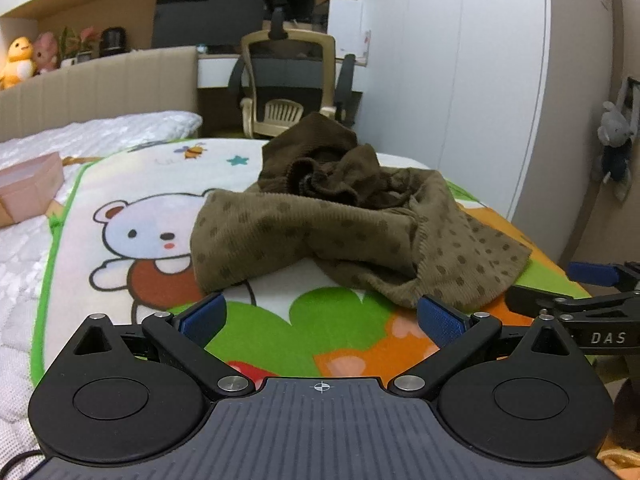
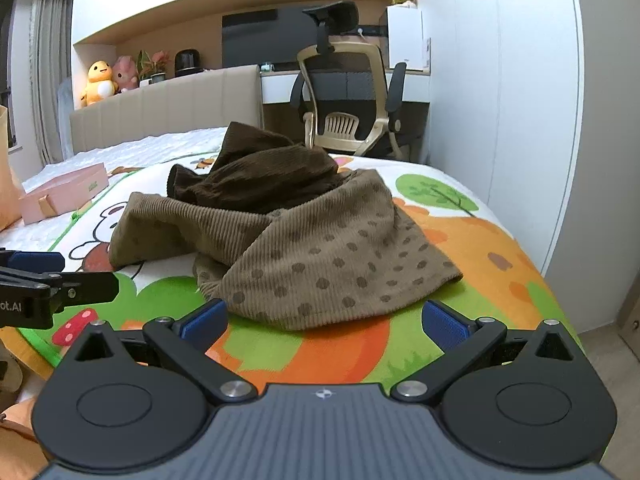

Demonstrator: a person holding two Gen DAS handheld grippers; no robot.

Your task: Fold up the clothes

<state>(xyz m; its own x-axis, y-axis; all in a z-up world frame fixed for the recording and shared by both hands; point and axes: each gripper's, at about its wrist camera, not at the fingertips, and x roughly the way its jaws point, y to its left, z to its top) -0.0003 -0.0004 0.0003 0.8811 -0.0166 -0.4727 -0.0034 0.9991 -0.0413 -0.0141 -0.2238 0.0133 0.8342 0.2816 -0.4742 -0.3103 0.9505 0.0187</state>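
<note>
A crumpled olive-brown corduroy garment with dark dots [image 1: 352,224] [image 2: 312,240] lies in a heap on a cartoon bear blanket [image 1: 152,184] [image 2: 460,224] spread over the bed. My left gripper [image 1: 322,316] is open, blue pads spread wide, just short of the garment's near edge. My right gripper [image 2: 324,320] is open too, its fingers either side of the garment's front hem without touching it. Each gripper shows in the other's view: the right one at the right edge [image 1: 568,292], the left one at the left edge [image 2: 60,280].
A pink box [image 1: 28,188] [image 2: 64,192] sits on the white quilt to the left. Beyond the bed stand a beige headboard [image 2: 168,108], an office chair [image 1: 288,80] [image 2: 348,96] and a desk. White wardrobe doors [image 2: 500,100] run along the right.
</note>
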